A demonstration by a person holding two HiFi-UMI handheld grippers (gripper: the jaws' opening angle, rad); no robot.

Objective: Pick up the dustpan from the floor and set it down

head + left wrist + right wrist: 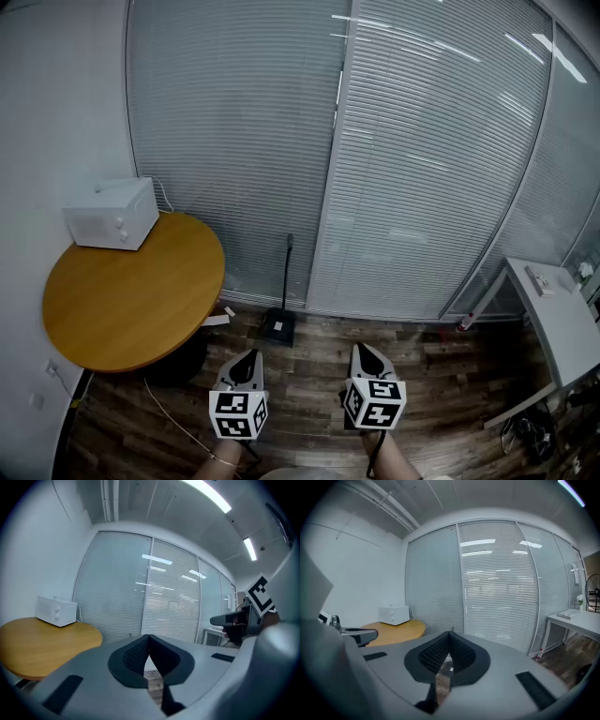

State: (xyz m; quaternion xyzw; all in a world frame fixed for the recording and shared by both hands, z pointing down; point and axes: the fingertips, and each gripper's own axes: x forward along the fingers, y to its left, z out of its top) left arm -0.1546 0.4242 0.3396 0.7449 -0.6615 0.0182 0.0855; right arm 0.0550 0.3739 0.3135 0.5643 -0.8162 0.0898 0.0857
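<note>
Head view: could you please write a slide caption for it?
Left gripper and right gripper, shut, face black upright-handled dustpan.

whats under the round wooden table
A dark bulky object pokes out below the near edge of the table, and a white cable trails across the floor there. The table covers everything else beneath it, so its base cannot be seen.

So the left gripper (249, 356) and right gripper (362, 349) are both pale grey plastic shells with black ridged pads (433, 653), each carrying a white cube (238, 414) with black square markers.
</note>
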